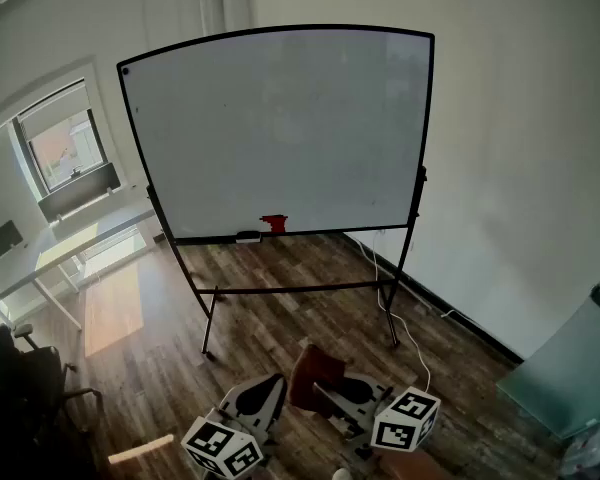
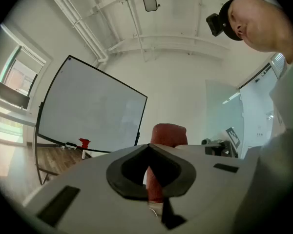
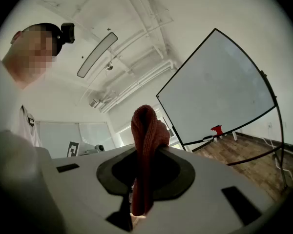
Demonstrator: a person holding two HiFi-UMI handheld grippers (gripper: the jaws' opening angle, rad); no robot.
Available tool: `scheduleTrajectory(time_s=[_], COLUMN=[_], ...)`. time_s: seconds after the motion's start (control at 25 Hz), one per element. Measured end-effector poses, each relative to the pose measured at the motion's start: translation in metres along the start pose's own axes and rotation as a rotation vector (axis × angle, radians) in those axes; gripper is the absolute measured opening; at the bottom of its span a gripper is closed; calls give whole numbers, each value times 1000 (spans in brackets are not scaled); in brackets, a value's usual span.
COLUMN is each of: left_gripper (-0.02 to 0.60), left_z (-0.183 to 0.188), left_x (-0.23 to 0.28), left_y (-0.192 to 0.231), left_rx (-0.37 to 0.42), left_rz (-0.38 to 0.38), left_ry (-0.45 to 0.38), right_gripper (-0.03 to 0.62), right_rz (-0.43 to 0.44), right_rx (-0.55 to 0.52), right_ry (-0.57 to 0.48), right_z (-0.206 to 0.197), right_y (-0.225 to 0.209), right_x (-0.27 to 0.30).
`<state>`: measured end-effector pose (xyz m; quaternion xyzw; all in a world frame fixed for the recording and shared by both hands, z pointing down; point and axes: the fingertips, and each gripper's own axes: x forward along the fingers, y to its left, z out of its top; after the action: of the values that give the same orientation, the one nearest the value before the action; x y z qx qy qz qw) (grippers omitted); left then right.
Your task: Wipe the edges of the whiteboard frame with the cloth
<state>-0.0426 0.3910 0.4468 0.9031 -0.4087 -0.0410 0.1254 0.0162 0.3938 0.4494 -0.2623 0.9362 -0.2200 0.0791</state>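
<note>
A dark red cloth (image 1: 314, 371) hangs between my two grippers low in the head view. My left gripper (image 1: 276, 390) is shut on one end of it, and my right gripper (image 1: 325, 393) is shut on the other. In the left gripper view the cloth (image 2: 168, 134) rises past the left gripper (image 2: 153, 182). In the right gripper view the cloth (image 3: 144, 130) stands folded above the right gripper (image 3: 140, 179). The whiteboard (image 1: 280, 128), with a thin black frame, stands on a wheeled stand well ahead of both grippers. Both grippers are apart from it.
A red object (image 1: 273, 223) and a small eraser (image 1: 248, 236) rest on the board's tray. A white cable (image 1: 400, 323) trails over the wood floor by the stand's right leg. A desk (image 1: 70, 253) and a window (image 1: 65, 148) are at the left, a chair (image 1: 25, 383) at lower left.
</note>
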Motion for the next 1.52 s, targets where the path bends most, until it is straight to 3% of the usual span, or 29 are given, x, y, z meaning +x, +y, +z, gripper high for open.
scheduleTrajectory(time_s=[0.36, 0.68, 1.12, 1.52], left_gripper=[9, 8, 9, 9], left_z=[2, 7, 40, 68], left_x=[8, 25, 99, 166], left_y=[-6, -15, -26, 0], left_rx=[8, 47, 157, 181], left_rz=[0, -2, 77, 29], left_ry=[-3, -4, -57, -82], right_gripper=[60, 60, 60, 60], right_rz=[30, -3, -64, -100], right_rx=[27, -1, -134, -169], right_ry=[-6, -40, -68, -107], right_z=[8, 27, 84, 130], right_y=[0, -16, -65, -119], right_x=[-7, -27, -42, -20])
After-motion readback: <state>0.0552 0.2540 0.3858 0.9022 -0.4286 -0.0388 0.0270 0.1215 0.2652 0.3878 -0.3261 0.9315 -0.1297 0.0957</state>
